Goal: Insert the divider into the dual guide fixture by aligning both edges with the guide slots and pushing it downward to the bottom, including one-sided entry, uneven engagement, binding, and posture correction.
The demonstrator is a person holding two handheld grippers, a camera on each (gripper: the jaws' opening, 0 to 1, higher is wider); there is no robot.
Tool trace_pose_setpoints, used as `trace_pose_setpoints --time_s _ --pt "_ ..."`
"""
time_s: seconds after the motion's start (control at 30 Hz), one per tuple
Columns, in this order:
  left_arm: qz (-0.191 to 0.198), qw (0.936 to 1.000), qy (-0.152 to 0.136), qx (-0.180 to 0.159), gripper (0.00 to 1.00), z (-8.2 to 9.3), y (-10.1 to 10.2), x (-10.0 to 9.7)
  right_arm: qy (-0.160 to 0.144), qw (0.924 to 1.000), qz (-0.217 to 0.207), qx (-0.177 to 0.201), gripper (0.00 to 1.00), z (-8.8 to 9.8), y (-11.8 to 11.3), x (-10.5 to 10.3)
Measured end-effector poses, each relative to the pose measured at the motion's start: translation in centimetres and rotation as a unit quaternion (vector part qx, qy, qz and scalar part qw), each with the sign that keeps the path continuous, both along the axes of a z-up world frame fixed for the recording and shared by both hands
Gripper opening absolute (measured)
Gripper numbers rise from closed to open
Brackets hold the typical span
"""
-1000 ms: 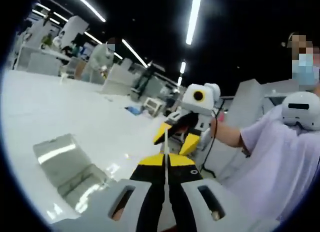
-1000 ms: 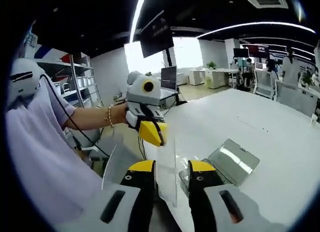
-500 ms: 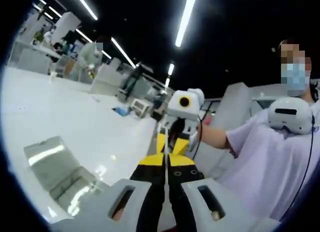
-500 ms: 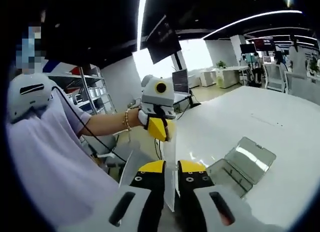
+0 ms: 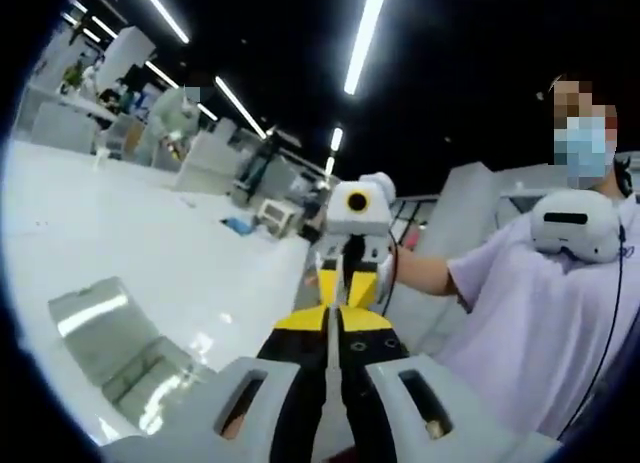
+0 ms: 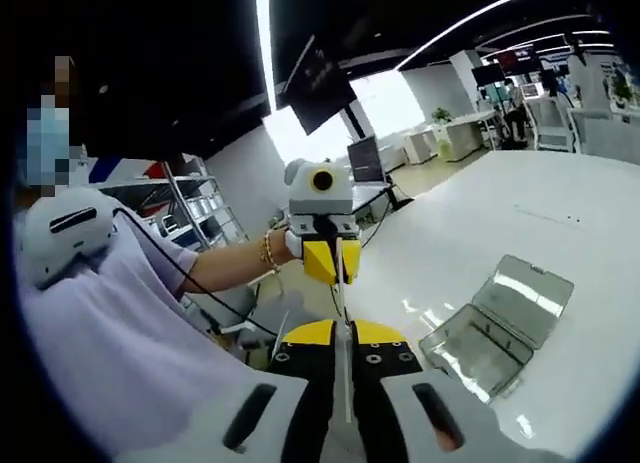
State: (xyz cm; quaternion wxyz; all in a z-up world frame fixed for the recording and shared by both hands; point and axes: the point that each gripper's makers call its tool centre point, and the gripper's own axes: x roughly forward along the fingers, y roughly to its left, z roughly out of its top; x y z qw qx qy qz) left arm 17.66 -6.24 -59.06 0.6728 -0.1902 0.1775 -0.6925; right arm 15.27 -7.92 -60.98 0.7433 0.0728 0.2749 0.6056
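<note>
Both hand-held grippers (image 5: 331,323) on divider (image 6: 345,358) edges

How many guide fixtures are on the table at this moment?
1. The clear guide fixture lies on the white table, right of the right hand-held gripper in the right gripper view; the left gripper view shows it lower left. Others could be out of frame.

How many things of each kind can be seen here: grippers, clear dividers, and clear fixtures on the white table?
Grippers: 2, left gripper and right gripper.
Divider: 1, clear divider, edge-on, held in both grippers.
Fixture: 1, clear fixture on the white table.
Total: 4.
</note>
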Motion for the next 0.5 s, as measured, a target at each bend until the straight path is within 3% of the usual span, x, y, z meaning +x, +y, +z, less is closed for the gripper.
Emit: trace_pose_setpoints --time_s 0.17,0.5 --pt "0.019 0.9997 -0.012 0.003 0.12 -0.3 0.0 0.8 0.001 1.0 -0.007 0.001 0.0 0.2 0.1 0.2" --pt "0.057 0.998 -0.013 0.026 0.21 -1.9 0.4 2.1 -0.008 0.9995 -0.027 -0.013 0.0 -0.2 0.0 0.8"
